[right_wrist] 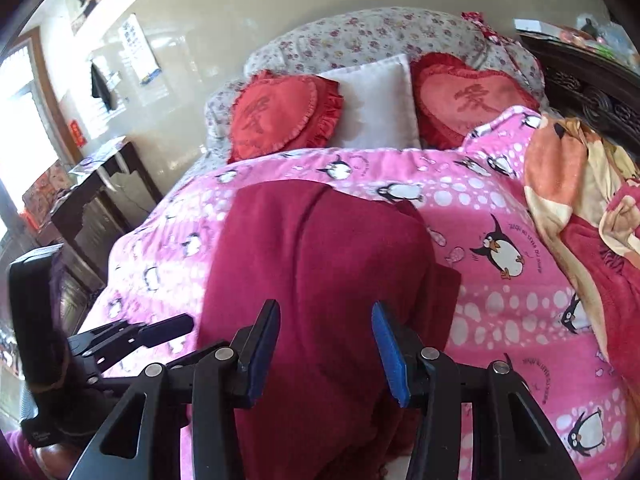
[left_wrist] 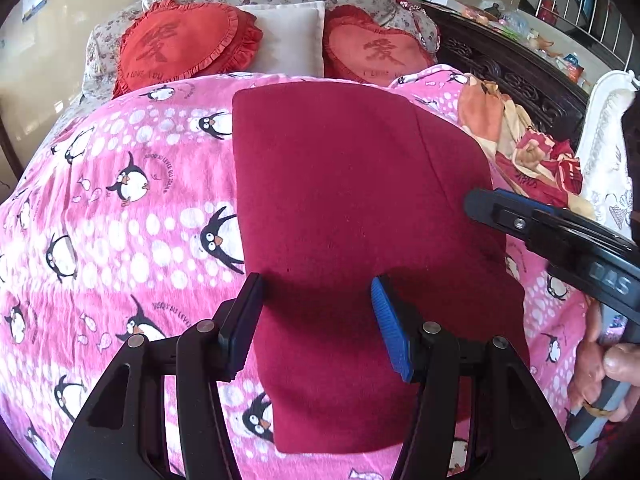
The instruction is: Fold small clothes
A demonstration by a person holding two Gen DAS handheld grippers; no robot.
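Note:
A dark red garment (left_wrist: 360, 208) lies folded into a long rectangle on the pink penguin blanket (left_wrist: 120, 200). My left gripper (left_wrist: 317, 282) hovers over the garment's near left part, jaws open, with only flat cloth below them. In the left wrist view my right gripper (left_wrist: 476, 204) reaches in side-on from the right, over the garment's right edge, held by a hand (left_wrist: 616, 364). In the right wrist view the right gripper (right_wrist: 325, 309) stands open above the garment (right_wrist: 320, 260), gripping nothing. The left gripper (right_wrist: 176, 326) shows at the garment's left edge there.
Two red heart cushions (left_wrist: 180, 48) (left_wrist: 376, 52) and a white pillow (left_wrist: 288, 36) lean at the head of the bed. A crumpled orange and red blanket (left_wrist: 516, 140) lies on the right, beside a dark carved bed frame (left_wrist: 512, 72). A dark side table (right_wrist: 100, 196) stands to the left.

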